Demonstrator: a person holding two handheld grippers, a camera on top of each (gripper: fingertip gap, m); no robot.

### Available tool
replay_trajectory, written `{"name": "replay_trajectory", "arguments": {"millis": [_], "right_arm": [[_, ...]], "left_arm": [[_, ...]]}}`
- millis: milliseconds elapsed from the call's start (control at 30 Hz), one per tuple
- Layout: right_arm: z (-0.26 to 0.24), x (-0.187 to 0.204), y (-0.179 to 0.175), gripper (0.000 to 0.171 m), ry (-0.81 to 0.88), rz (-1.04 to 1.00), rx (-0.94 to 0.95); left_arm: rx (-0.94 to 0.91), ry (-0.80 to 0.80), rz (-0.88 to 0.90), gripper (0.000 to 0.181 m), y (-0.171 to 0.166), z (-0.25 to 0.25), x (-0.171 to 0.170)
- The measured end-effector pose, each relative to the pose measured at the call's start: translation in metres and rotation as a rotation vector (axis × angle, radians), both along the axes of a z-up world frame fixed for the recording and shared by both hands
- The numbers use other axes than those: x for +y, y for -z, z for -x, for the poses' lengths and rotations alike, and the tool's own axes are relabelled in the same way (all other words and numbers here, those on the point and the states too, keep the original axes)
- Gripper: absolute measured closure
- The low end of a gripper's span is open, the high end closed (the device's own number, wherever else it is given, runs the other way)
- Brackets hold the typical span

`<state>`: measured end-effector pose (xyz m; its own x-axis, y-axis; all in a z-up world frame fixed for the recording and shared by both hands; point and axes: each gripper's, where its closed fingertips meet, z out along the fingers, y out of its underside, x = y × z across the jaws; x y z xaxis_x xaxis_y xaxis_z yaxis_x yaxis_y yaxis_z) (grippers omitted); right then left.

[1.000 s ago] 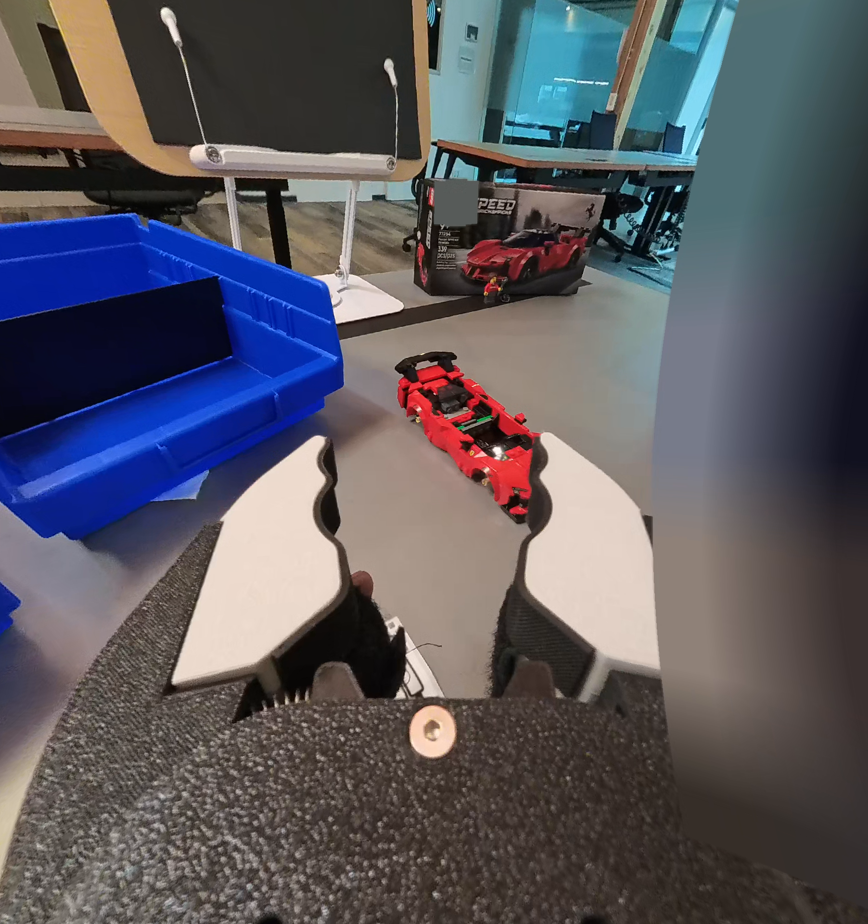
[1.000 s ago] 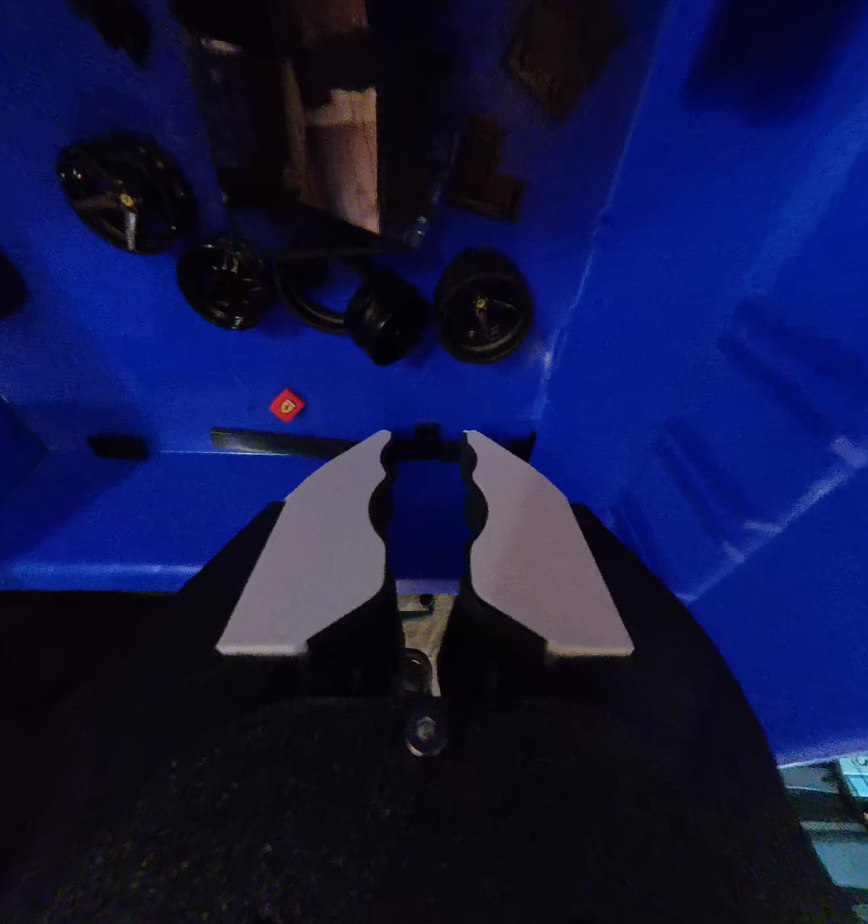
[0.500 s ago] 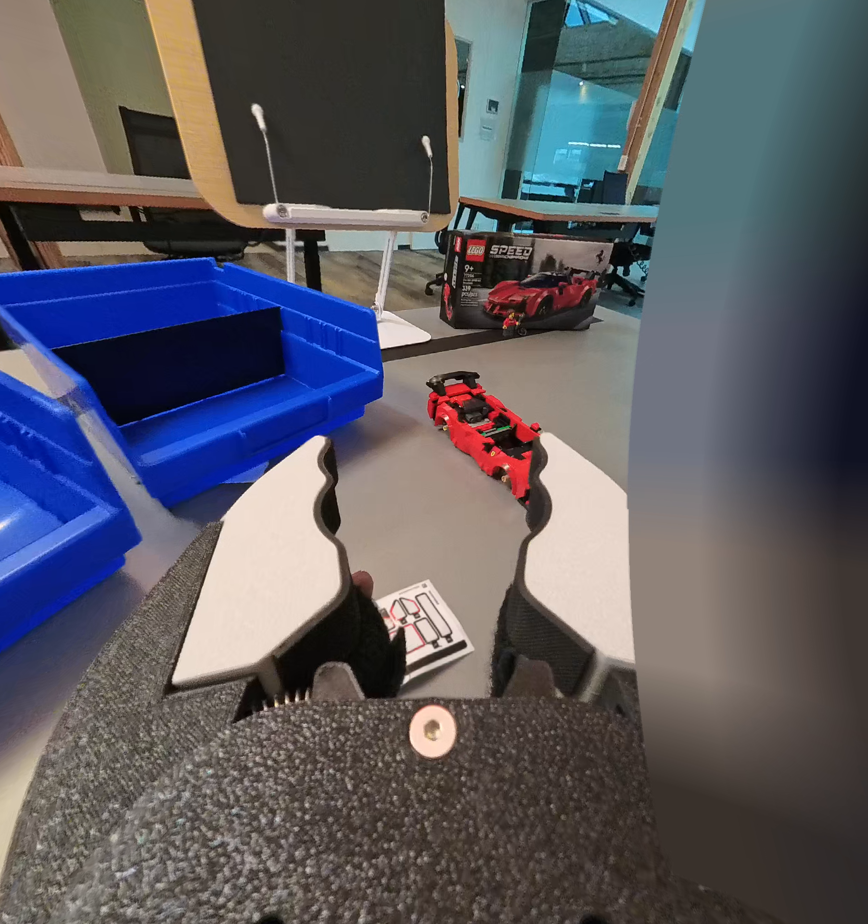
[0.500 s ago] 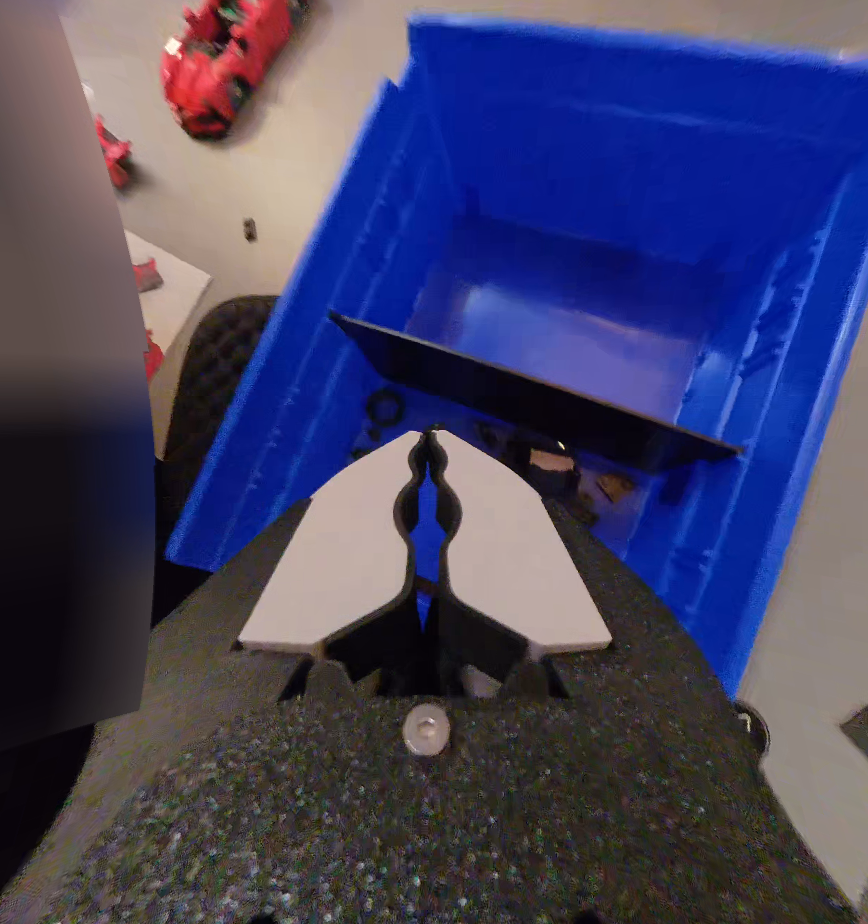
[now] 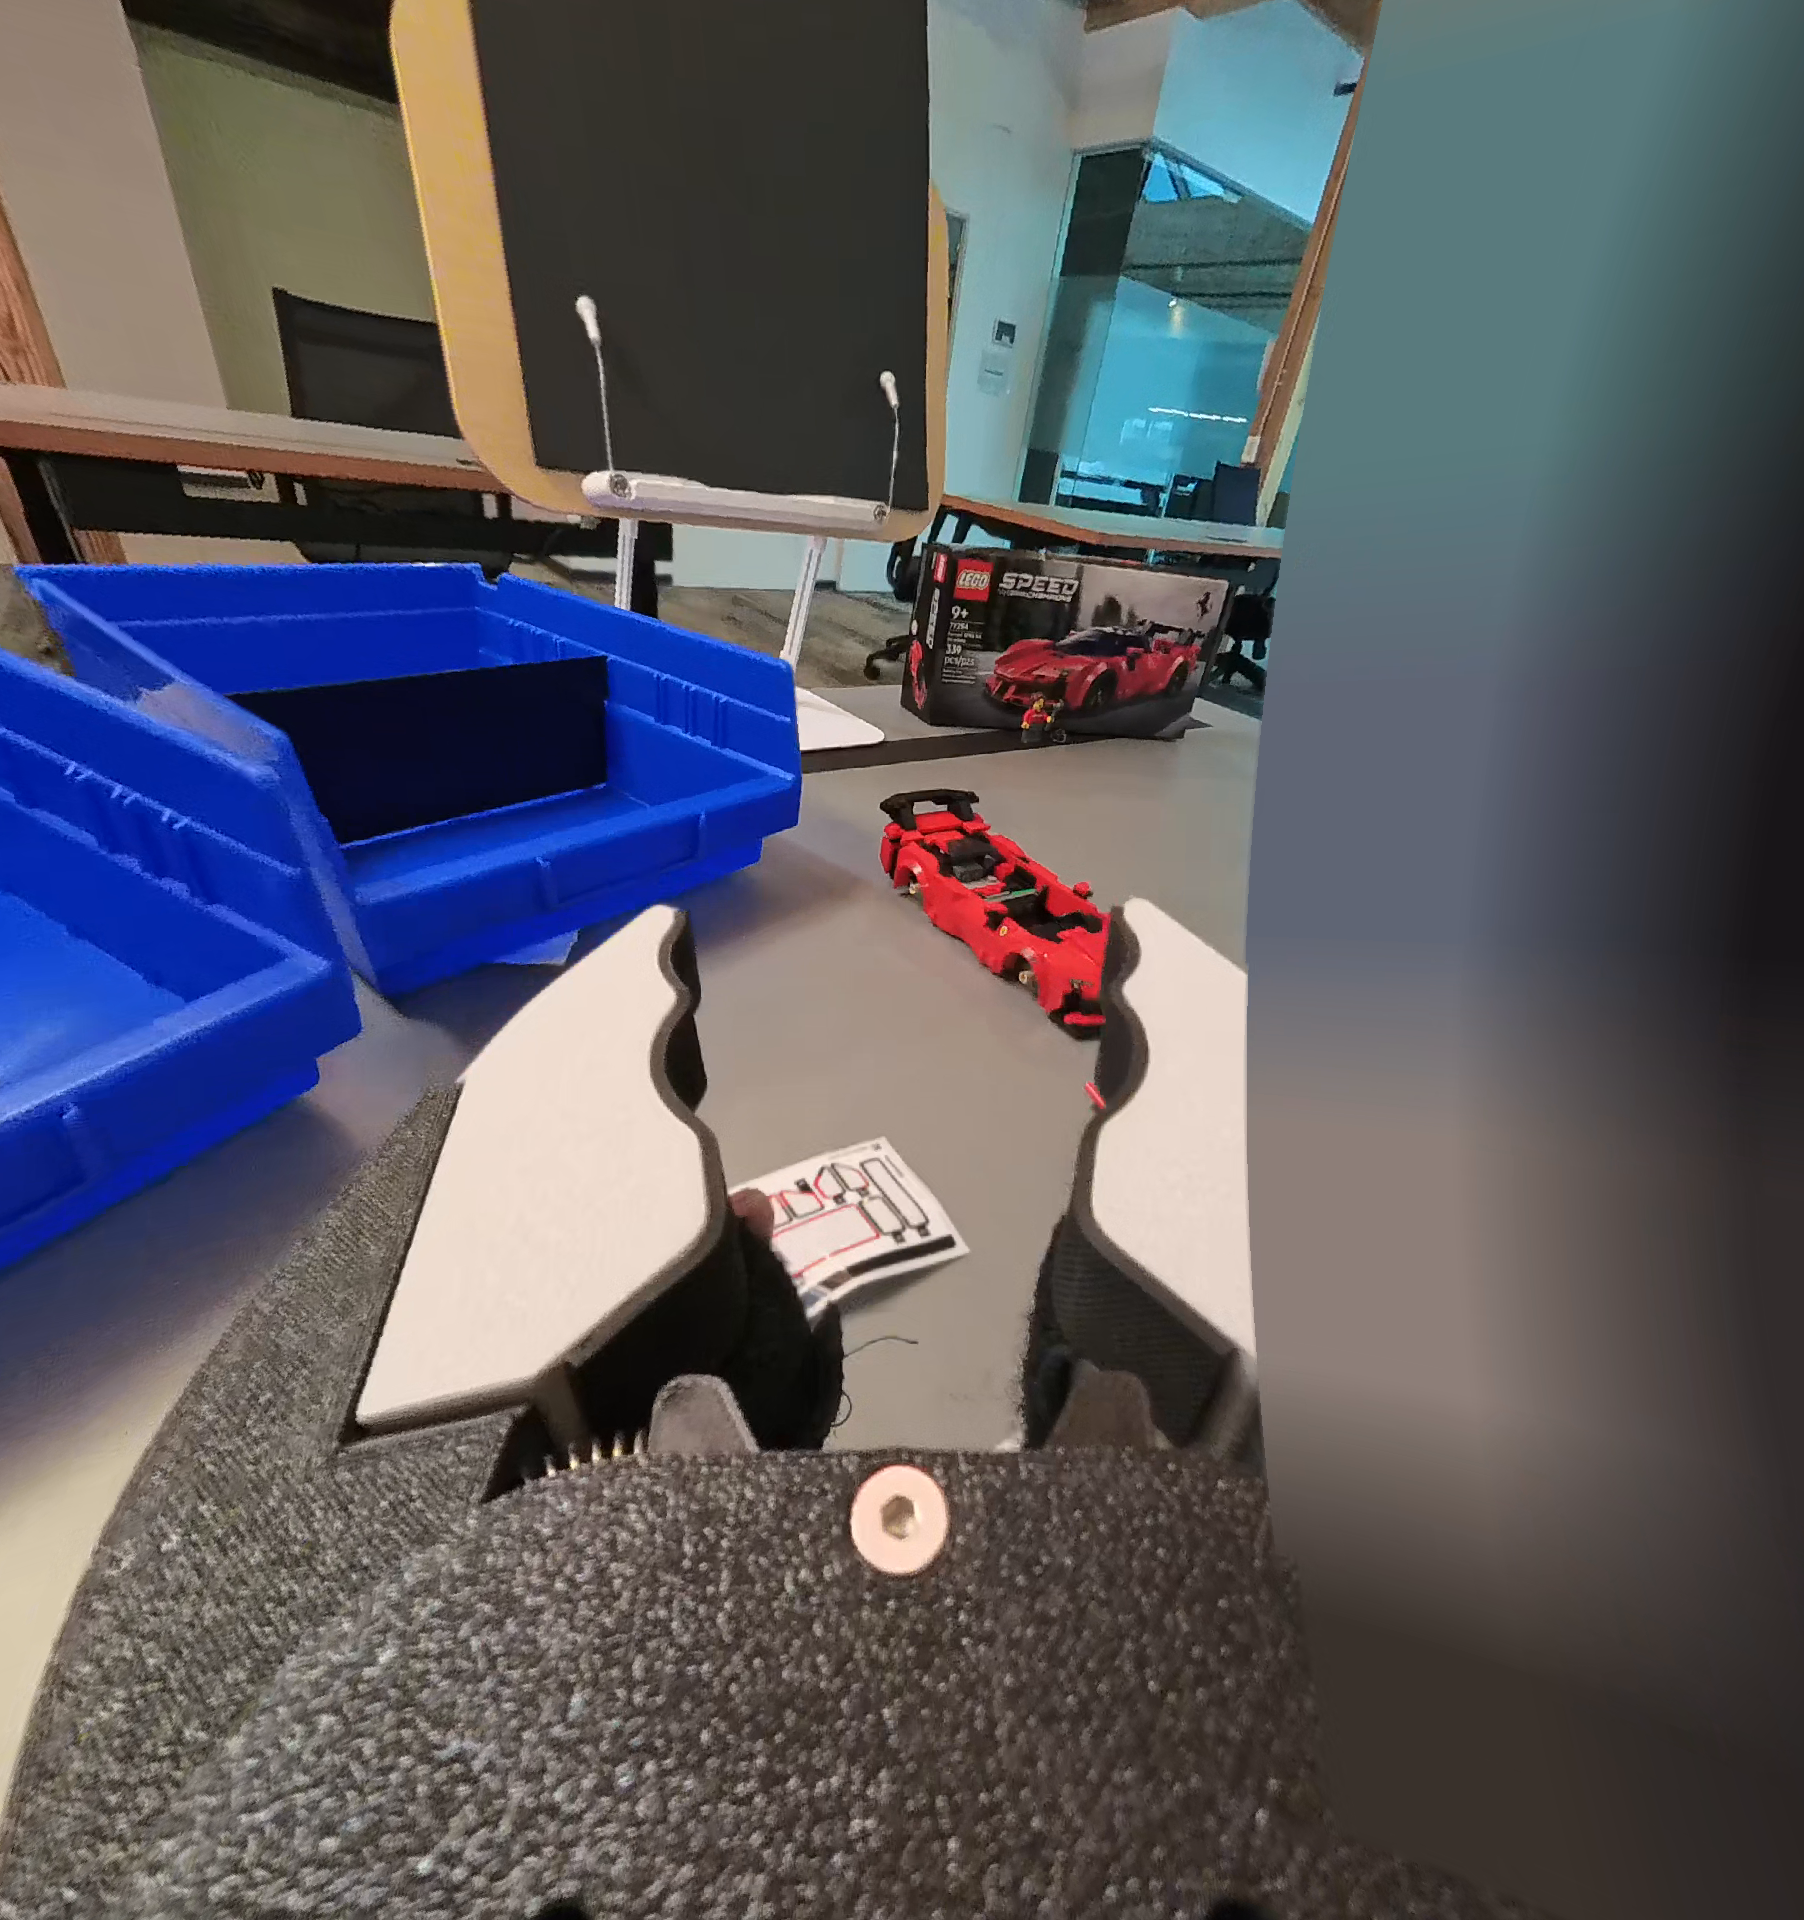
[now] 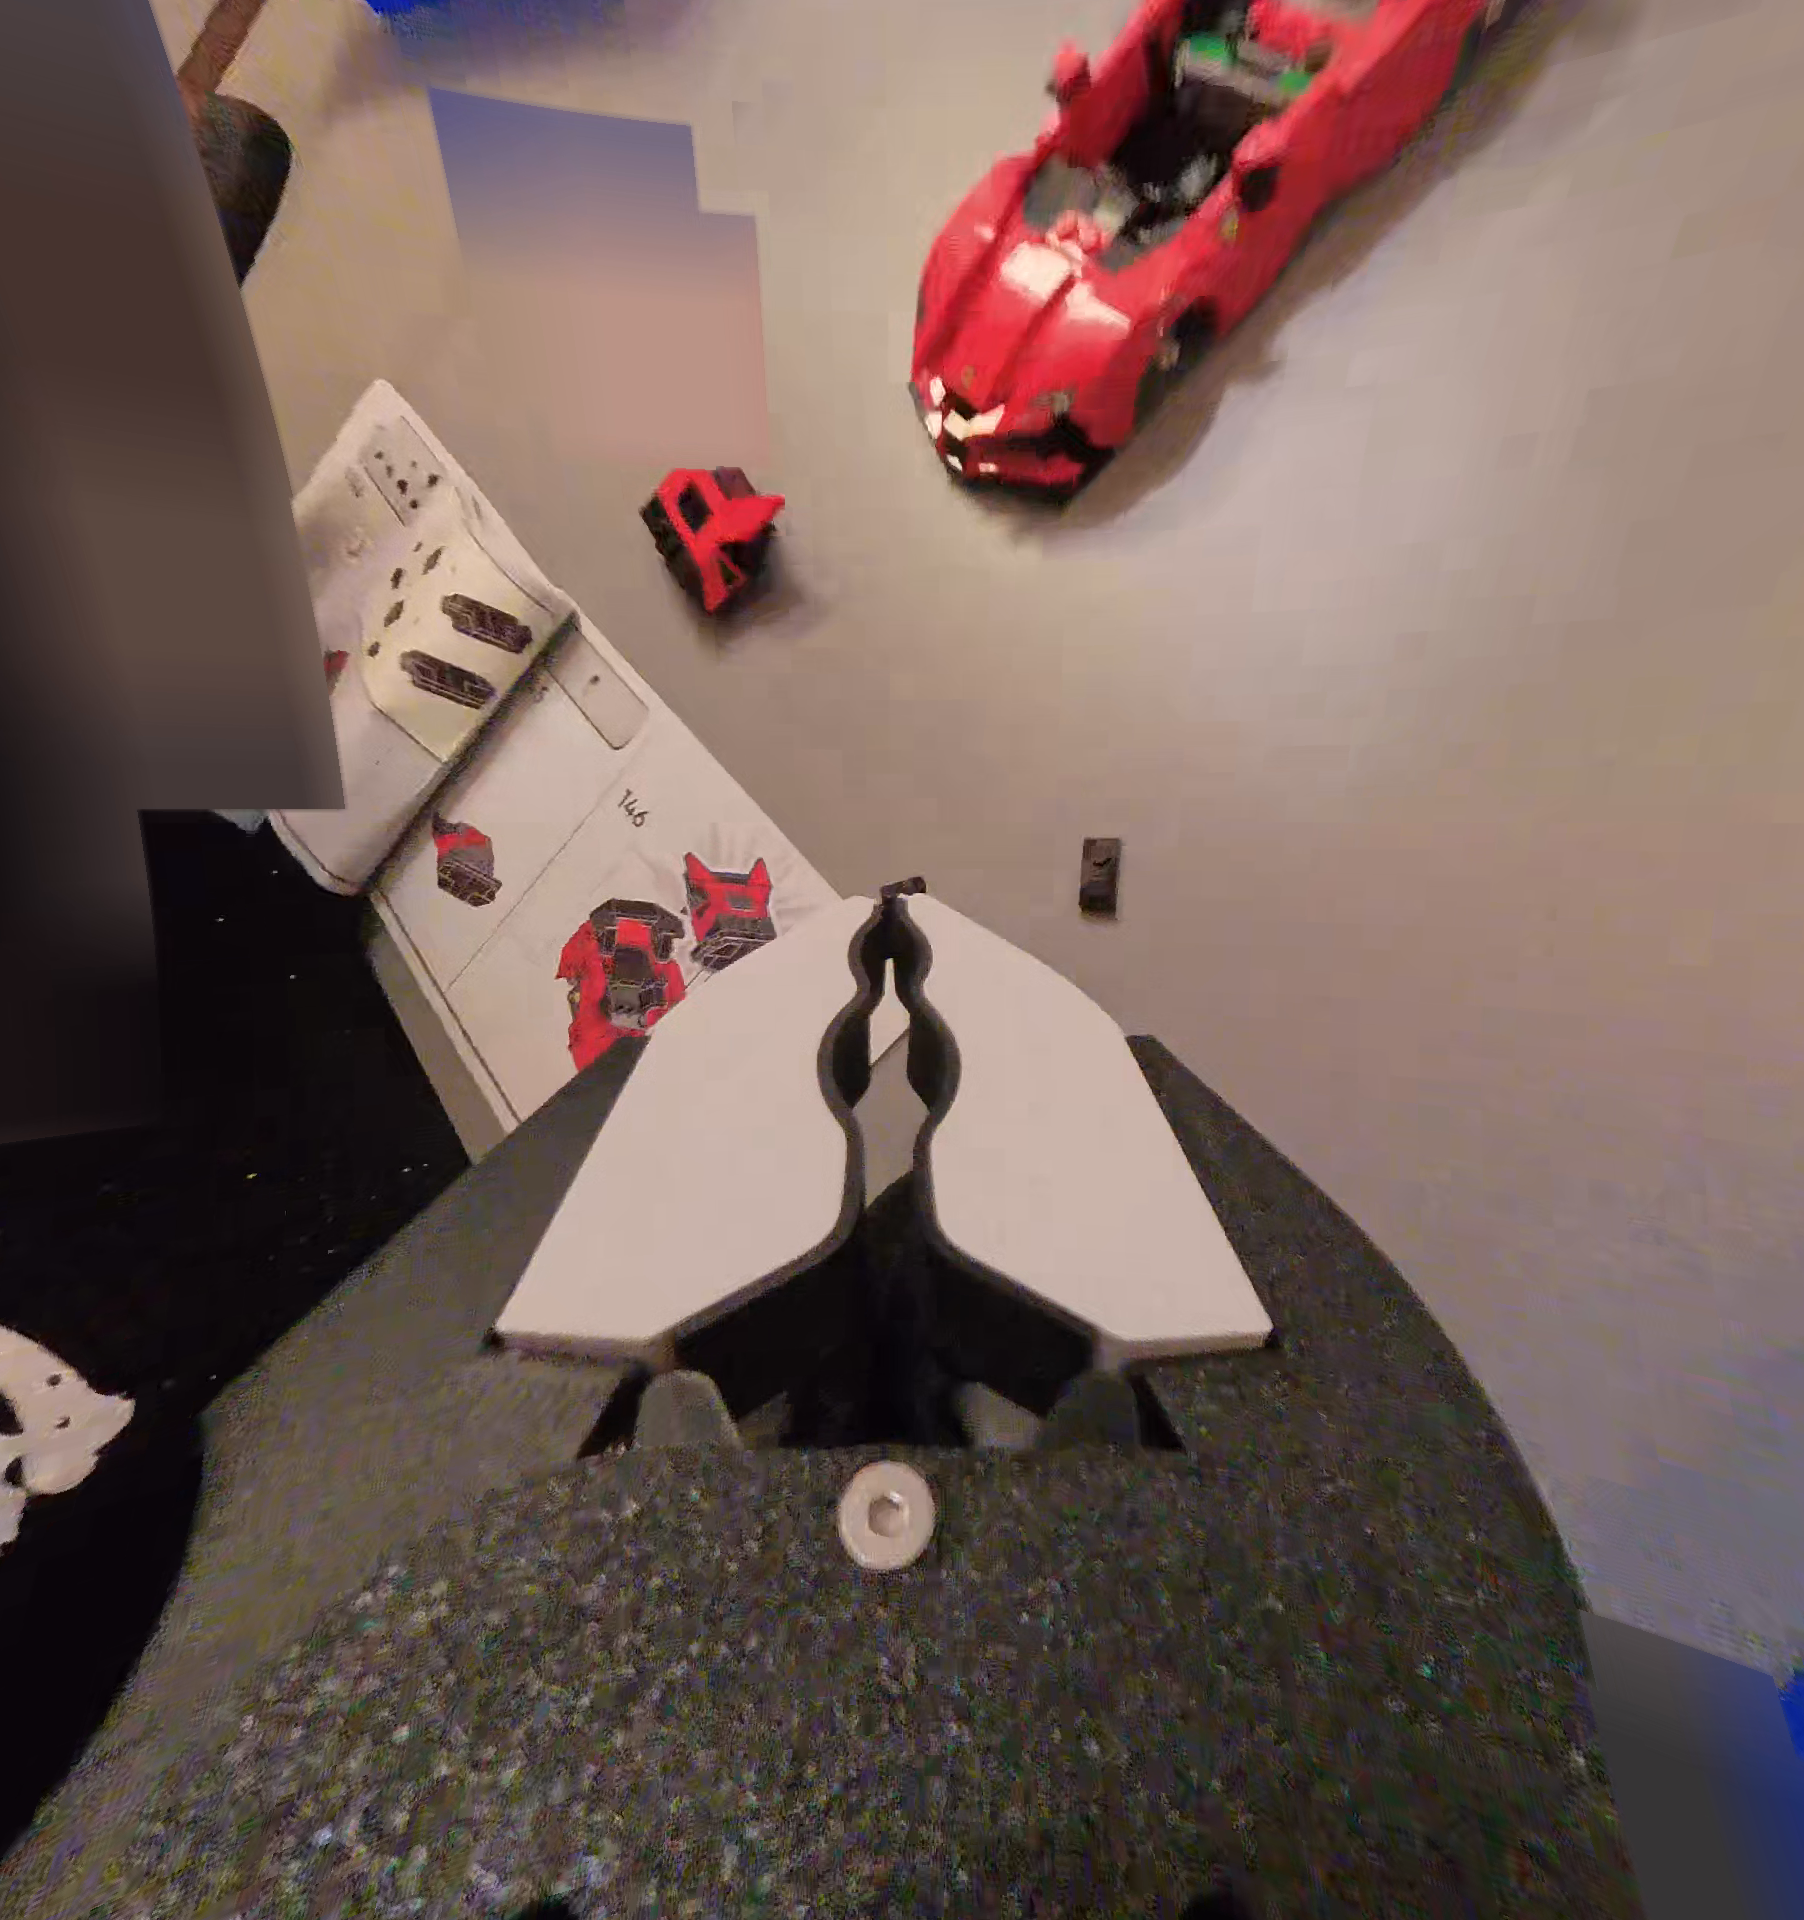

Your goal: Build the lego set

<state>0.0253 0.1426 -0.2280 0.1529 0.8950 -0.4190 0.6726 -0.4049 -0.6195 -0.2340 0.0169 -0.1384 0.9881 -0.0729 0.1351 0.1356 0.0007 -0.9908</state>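
The partly built red lego car (image 5: 997, 906) lies on the grey table beyond my left gripper (image 5: 903, 961), which is open and empty above the table. In the right wrist view the car (image 6: 1137, 260) is at the upper right. My right gripper (image 6: 896, 902) is shut on a small black lego piece (image 6: 900, 889) that pokes out at its tips, held above the table. A small red and black sub-assembly (image 6: 713, 536) lies to the left of the car. A loose black piece (image 6: 1099, 875) lies just right of my right gripper's tips.
Two blue bins (image 5: 482, 769) (image 5: 77, 997) stand at the left. A sticker sheet (image 5: 856, 1210) lies under my left gripper. The open instruction booklet (image 6: 524, 790) lies at the left. The set's box (image 5: 1064, 649) and a board on a white stand (image 5: 711, 260) are at the back. The gap from one gripper's tips to the other's is roughly 30 cm. To the car (image 6: 1137, 260): right tips about 15 cm, left tips about 25 cm.
My right gripper closed on a small black piece inside the blue bin, lifted out and swung over the table near the booklet and car. My left gripper drew back and tilted, still open.
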Motion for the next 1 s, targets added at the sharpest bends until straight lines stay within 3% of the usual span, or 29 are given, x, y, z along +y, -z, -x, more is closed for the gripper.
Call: {"name": "replay_trajectory", "arguments": {"millis": [133, 433, 633, 733, 900, 1000], "right_arm": [[-0.001, 0.013, 0.037, 0.17, 0.037, 0.073, -0.123], [-0.036, 0.043, 0.039, 0.162, 0.075, -0.259, -0.376], [-0.043, 0.033, 0.037, 0.15, 0.036, -0.358, -0.405], [-0.036, 0.031, 0.045, 0.146, 0.079, -0.303, -0.395], [-0.031, 0.035, 0.05, 0.162, 0.117, -0.327, -0.381], [-0.023, 0.031, 0.045, 0.163, 0.073, -0.346, -0.331]], "left_arm": [[-0.009, -0.009, 0.004, 0.107, 0.005, 0.009, -0.012], [-0.054, -0.018, -0.013, 0.107, 0.01, 0.02, -0.015], [-0.039, -0.019, 0.004, 0.107, 0.013, 0.019, -0.011], [-0.037, -0.01, 0.006, 0.107, 0.013, 0.017, -0.008], [-0.014, 0.0, 0.013, 0.107, 0.01, 0.011, -0.005], [-0.008, 0.077, 0.023, 0.114, 0.005, -0.001, 0.005]]}}
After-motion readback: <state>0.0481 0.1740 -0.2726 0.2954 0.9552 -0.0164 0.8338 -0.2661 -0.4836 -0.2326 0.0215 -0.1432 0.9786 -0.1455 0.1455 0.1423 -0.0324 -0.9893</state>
